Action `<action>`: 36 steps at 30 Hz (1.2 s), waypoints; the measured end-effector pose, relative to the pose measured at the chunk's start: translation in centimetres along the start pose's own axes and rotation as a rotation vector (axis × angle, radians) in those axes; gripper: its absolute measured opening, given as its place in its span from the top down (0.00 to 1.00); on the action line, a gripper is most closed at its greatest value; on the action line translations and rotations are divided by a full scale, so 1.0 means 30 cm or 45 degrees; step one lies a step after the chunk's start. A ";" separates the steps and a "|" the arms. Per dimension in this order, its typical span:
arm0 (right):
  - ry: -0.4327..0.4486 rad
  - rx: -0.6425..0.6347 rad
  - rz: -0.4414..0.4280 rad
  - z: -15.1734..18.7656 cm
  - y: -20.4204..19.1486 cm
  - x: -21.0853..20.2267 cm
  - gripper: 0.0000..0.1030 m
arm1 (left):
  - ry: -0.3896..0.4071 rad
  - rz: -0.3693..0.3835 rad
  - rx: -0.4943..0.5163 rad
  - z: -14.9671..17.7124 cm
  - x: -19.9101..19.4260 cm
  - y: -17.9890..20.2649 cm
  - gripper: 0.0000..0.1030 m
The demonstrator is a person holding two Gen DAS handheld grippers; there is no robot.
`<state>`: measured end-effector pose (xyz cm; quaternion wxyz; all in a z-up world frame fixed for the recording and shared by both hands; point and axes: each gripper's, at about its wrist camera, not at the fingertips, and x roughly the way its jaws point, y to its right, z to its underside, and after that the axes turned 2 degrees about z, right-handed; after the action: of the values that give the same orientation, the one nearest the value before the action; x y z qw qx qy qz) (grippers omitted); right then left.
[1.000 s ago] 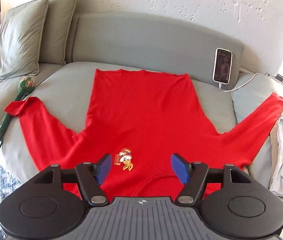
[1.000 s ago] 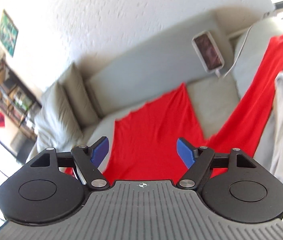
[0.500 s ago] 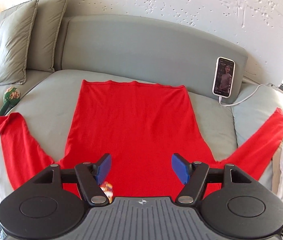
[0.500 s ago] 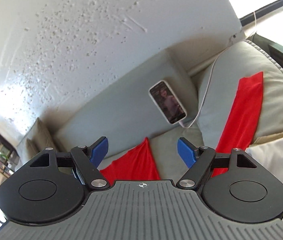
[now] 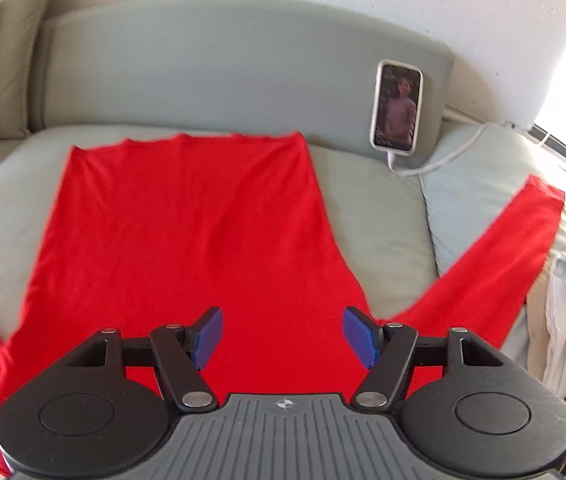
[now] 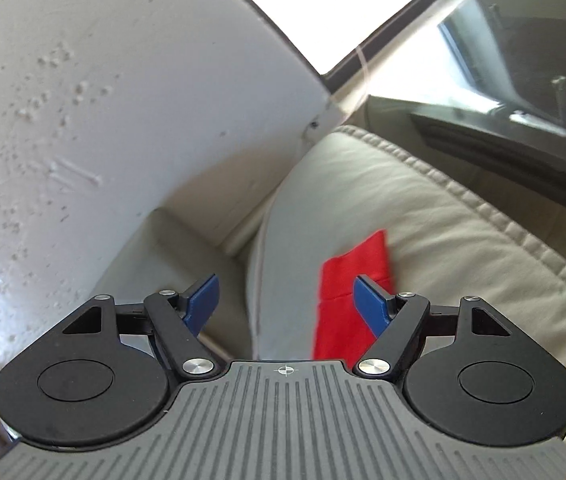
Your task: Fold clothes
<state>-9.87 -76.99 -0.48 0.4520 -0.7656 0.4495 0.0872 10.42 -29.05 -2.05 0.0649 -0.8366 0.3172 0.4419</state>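
Two grippers are at work, both with jaws standing apart and nothing held. Nearest in the left wrist view, the left gripper (image 5: pixel 282 334) hovers over the lower body of one red long-sleeved shirt (image 5: pixel 187 240), which lies spread flat on the sofa (image 5: pixel 379 224). Compared with a second ago, this gripper has slid toward the shirt's right side, so the small printed motif near the collar has dropped out of sight and the right armpit now sits just beside the right pad.

Nearest in the right wrist view, the right gripper (image 6: pixel 283 304) has swung well away from the shirt's body and out to the far end of the right sleeve (image 6: pixel 353 280); its jaws have just been closing a little, with the cuff in front of the right pad but not pinched. Judging from this, a sleeve fold inward is being set up, and no fold is made yet.

Beyond the shirt, one phone (image 5: pixel 398 107) leans against the sofa back, with one white cable (image 5: pixel 455 152) trailing from it.
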 end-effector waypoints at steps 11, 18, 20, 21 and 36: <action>-0.027 -0.010 0.016 -0.016 0.160 0.210 0.50 | -0.073 0.029 -0.009 0.030 0.045 0.030 0.36; -0.013 -0.224 0.107 0.030 0.014 0.098 0.97 | -0.053 0.027 -0.133 0.065 -0.018 -0.043 0.36; 0.011 -0.288 0.032 0.060 -0.065 0.007 0.97 | -0.024 0.014 -0.149 0.084 -0.060 -0.072 0.36; 0.019 -0.317 -0.012 0.080 -0.107 -0.044 0.97 | -0.010 0.006 -0.168 0.093 -0.086 -0.098 0.36; -0.227 -0.567 -0.613 0.841 -0.703 -0.727 0.97 | 0.157 -0.189 -0.520 0.287 -0.433 -0.572 0.36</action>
<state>0.53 -40.31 9.69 0.3190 -0.9190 0.1843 0.1405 9.19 -6.00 -0.04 -0.0929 -0.8789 0.1622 0.4389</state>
